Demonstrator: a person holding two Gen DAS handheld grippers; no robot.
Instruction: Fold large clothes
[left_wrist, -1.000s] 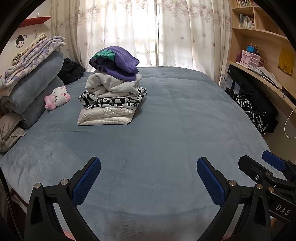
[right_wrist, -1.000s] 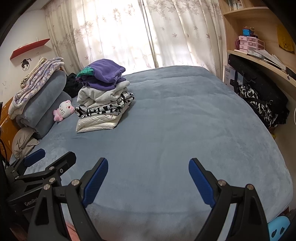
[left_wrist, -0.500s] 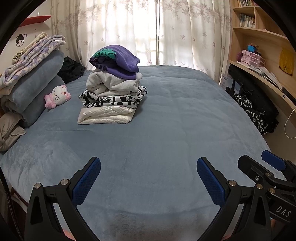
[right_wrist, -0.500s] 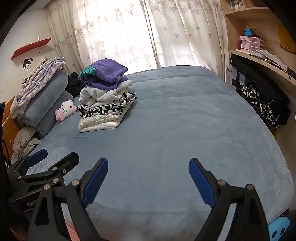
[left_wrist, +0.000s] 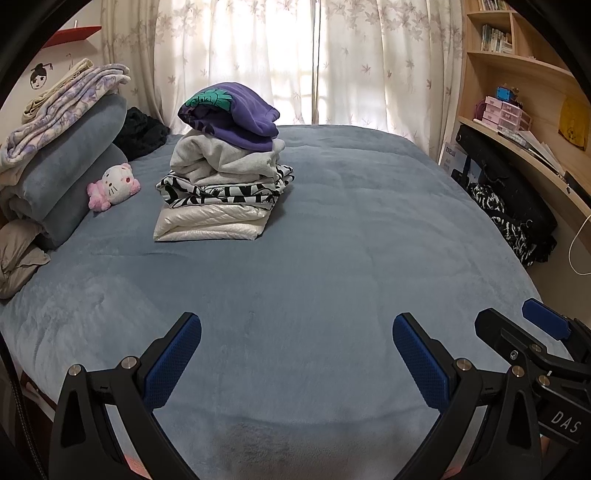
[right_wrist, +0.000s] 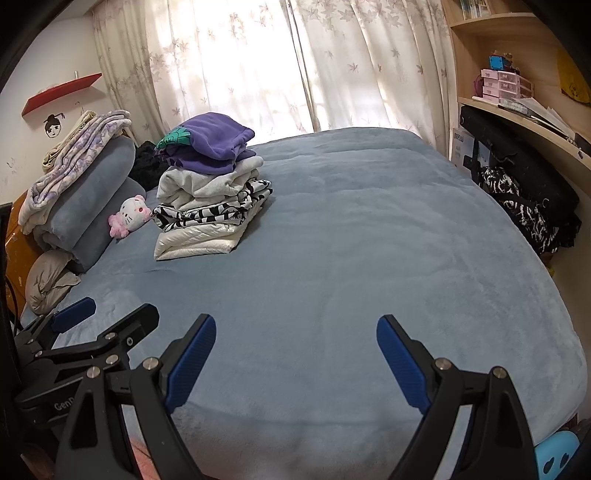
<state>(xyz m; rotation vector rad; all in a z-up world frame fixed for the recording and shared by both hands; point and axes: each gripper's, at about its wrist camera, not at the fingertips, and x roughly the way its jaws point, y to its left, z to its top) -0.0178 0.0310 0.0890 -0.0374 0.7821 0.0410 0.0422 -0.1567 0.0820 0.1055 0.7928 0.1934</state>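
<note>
Daylight through curtains (left_wrist: 314, 62) at upper centre, glare blown out there, soft faint shadows, sharp focus, strong fisheye bending, black vignette in corners

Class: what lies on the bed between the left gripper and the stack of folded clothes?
Nothing: only bare blue blanket separates left gripper from stack, in both views.

Plush matt bedspread (left_wrist: 314, 258); glossy quilted white jacket (left_wrist: 210, 227); wooden shelves (left_wrist: 517, 122).

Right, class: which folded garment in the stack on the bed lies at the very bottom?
The glossy white quilted garment: it rests directly on the blue bedspread, beneath the black-and-white patterned, grey and purple ones.
</note>
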